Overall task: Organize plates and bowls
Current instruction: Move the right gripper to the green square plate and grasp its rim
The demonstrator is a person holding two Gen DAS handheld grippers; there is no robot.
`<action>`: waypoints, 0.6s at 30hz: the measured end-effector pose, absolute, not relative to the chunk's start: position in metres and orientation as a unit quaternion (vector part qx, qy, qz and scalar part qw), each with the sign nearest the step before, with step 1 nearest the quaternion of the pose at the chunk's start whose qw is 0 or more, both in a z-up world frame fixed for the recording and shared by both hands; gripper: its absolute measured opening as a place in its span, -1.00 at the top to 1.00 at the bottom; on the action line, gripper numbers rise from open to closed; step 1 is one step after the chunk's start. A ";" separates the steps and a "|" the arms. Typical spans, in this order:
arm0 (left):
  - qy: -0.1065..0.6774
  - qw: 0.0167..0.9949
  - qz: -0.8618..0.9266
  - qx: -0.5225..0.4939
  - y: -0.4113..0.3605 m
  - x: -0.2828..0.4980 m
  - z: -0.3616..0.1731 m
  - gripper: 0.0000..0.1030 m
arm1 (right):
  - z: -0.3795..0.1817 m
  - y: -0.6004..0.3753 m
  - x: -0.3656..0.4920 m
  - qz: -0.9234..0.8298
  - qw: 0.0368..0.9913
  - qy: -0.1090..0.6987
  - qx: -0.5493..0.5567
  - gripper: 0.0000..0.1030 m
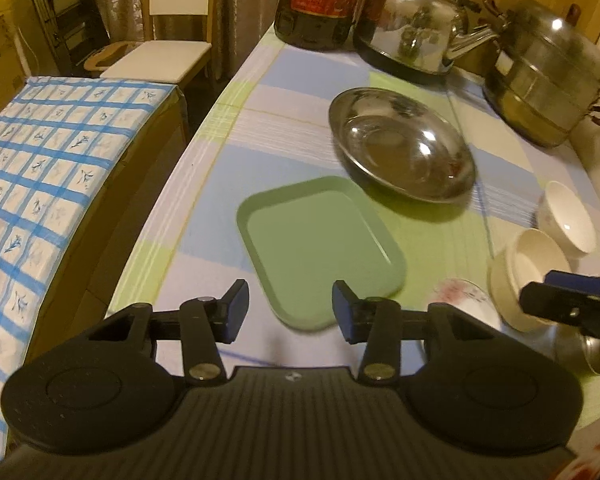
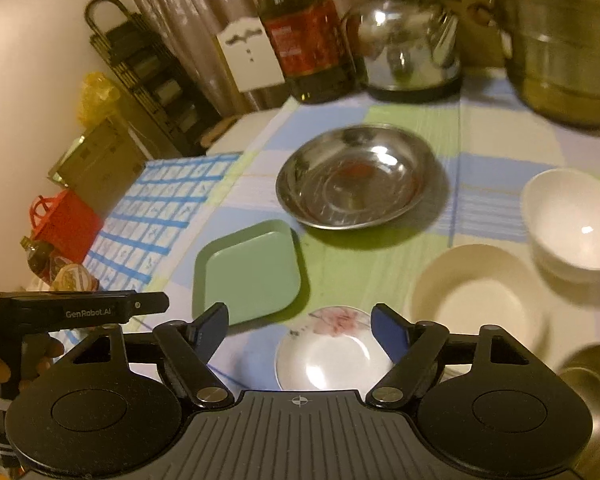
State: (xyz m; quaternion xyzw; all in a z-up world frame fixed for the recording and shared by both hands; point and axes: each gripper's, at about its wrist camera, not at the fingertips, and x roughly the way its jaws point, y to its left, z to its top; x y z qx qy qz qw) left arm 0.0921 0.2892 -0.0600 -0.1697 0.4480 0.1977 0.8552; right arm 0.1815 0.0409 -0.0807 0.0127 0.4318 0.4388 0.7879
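Left gripper (image 1: 290, 306): jaws apart, nothing between them, above the near edge of the green tray (image 1: 320, 248).
Right gripper (image 2: 298, 330): jaws wide, empty, over the small flowered dish (image 2: 332, 352).
Green tray: rectangular, empty, flat on the desk (image 2: 492, 128).
Steel basin (image 2: 356, 176): round, shiny, empty, just beyond the tray.
Cream plate (image 2: 480, 300): empty, right of the dish.
White bowl (image 2: 576, 220): upright, empty, beyond the cream plate.
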 end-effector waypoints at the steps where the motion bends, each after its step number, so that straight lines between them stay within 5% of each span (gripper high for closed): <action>1: 0.451 0.854 0.196 -0.173 0.297 0.097 -0.065 0.26 | -0.087 0.051 0.185 0.438 0.786 0.436 0.009 -0.40; 18: 0.499 0.826 0.175 -0.196 0.342 0.130 -0.118 0.53 | -0.143 0.135 0.223 0.426 0.780 0.458 -0.021 0.32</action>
